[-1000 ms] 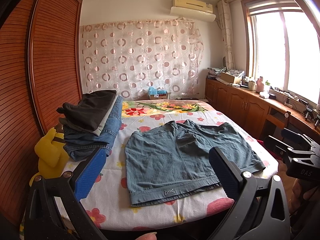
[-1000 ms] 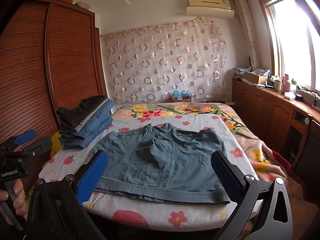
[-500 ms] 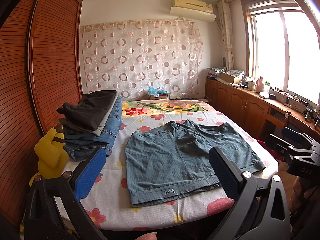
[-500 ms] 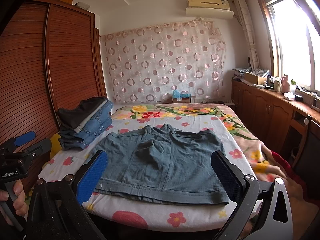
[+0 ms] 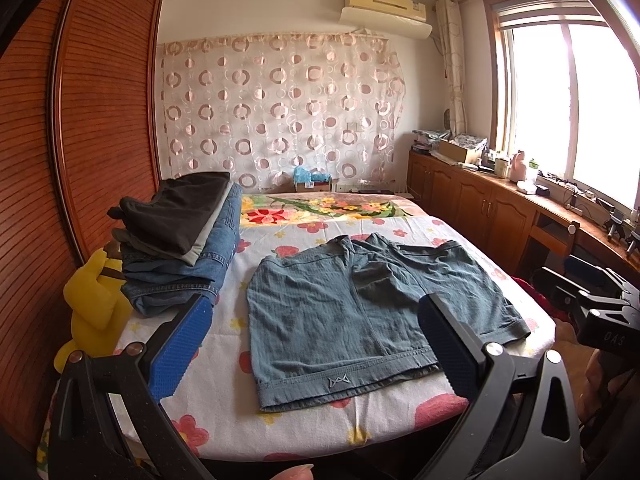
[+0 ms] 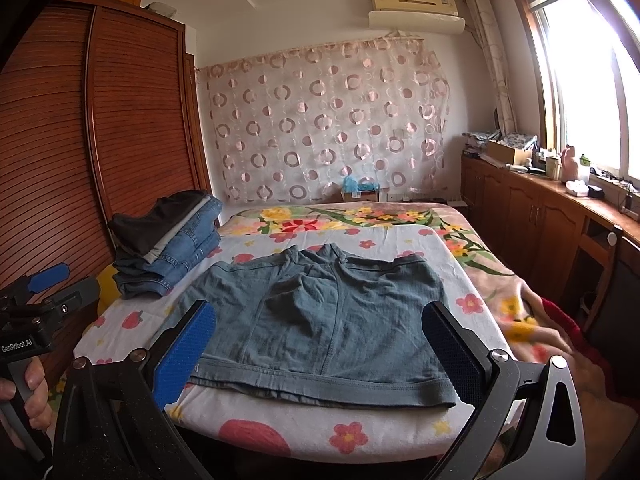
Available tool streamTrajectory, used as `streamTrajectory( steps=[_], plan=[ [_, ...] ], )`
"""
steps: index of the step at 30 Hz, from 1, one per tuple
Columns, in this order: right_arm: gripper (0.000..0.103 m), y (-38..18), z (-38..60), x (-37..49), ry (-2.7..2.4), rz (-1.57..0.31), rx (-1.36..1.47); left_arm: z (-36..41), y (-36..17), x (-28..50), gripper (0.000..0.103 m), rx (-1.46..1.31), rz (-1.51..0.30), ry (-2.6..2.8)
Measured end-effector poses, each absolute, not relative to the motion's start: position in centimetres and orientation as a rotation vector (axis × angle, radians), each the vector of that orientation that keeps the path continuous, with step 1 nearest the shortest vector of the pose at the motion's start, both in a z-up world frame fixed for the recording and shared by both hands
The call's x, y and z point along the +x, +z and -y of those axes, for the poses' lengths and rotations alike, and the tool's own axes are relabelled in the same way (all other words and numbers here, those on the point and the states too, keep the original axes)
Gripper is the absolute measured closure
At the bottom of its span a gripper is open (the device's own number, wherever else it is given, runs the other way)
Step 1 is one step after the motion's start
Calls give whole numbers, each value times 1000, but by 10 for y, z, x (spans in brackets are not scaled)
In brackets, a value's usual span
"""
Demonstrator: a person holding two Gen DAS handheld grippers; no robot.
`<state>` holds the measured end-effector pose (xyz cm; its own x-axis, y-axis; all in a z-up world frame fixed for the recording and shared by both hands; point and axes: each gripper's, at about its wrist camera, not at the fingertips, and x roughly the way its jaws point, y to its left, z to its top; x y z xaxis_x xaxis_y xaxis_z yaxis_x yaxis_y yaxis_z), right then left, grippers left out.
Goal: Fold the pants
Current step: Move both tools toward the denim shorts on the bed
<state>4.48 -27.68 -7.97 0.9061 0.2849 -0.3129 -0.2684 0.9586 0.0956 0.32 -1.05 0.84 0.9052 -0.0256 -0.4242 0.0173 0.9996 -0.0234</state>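
Blue-grey shorts (image 5: 360, 312) lie flat on the flowered bed sheet (image 5: 224, 416), waistband toward the near edge; in the right wrist view the shorts (image 6: 320, 320) fill the middle of the bed. My left gripper (image 5: 316, 344) is open, held in front of and above the near bed edge, with nothing between its blue pads. My right gripper (image 6: 320, 348) is open too, hovering just short of the waistband. Each gripper shows at the other view's edge, with a hand on the left one's handle (image 6: 24, 380).
A stack of folded jeans and dark clothes (image 5: 180, 240) sits at the bed's left side, beside a yellow plush toy (image 5: 94, 304). A wooden wardrobe (image 5: 60, 160) stands to the left, low cabinets (image 5: 480, 208) under the window to the right.
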Motion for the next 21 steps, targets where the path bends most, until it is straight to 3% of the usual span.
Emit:
streamTrajectory(
  steps=[21],
  plan=[
    [0,-91,300,85,200,-434,-7,-22,-39,51,0,-11,-570,-16]
  ],
)
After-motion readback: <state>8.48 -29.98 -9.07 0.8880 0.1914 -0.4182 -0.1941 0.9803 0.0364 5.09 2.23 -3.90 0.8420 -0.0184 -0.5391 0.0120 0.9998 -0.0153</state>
